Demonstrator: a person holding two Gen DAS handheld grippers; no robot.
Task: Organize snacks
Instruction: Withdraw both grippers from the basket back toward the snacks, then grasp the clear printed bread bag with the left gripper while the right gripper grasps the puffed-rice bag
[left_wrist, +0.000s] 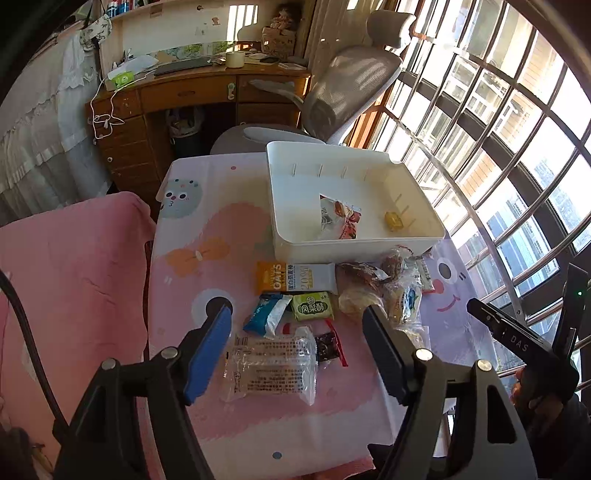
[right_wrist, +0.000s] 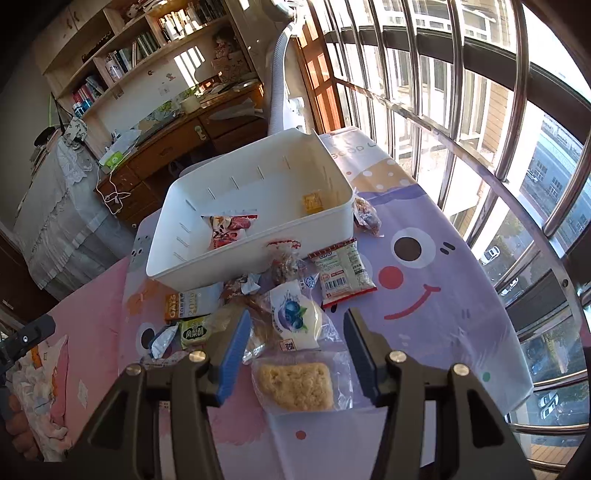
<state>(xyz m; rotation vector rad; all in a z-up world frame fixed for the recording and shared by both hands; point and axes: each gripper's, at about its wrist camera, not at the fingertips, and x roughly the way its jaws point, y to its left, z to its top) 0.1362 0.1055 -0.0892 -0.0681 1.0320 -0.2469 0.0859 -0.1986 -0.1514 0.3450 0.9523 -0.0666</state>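
On the cartoon-print surface by the window, two snacks already lie in the white bin while both grippers, left gripper and right gripper, hover with jaws apart and empty over the loose packets, so the next move is likely a descent and grasp.

right-wrist view: white bin wall hides lower half of red-white packet inside. small print on clear wrapper too tiny to read. left-wrist view: bread bags partly behind gripper finger.
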